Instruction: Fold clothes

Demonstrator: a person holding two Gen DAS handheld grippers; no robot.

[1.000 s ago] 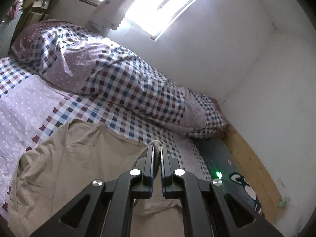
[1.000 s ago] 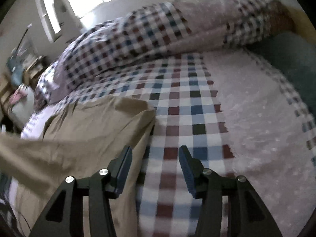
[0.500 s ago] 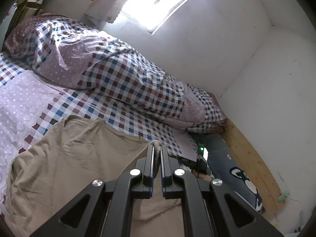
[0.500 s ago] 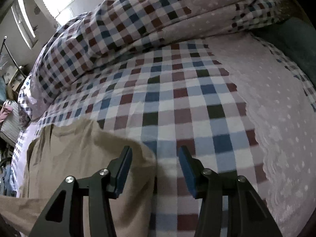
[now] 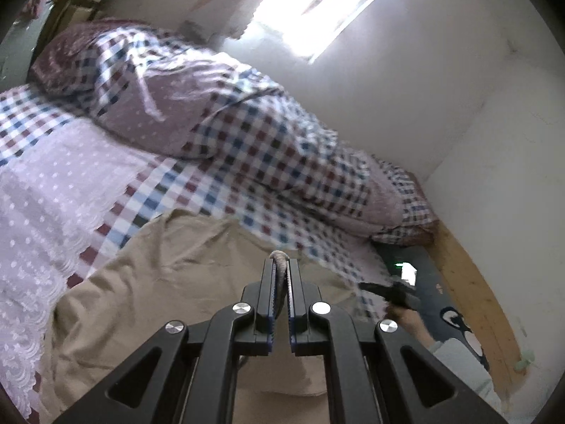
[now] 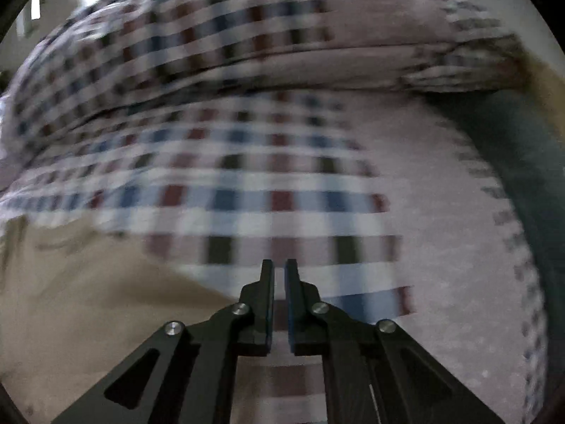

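A beige garment lies spread on the checked bed sheet. My left gripper is shut on a bunched grey-beige fold of it, which sticks out past the fingertips. In the right wrist view the garment fills the lower left, and my right gripper is shut just right of its edge, over the sheet. Nothing shows between its fingers, and the view is blurred. The left wrist view also catches the right gripper low over the sheet, held by a hand.
A rolled checked duvet lies along the white wall at the back of the bed. A dark mat and a wooden bed rail are at the right. A bright window is above.
The right gripper has gone from open to shut and shifted right, off the garment's corner. The left gripper stays shut on the fold and has swung slightly.
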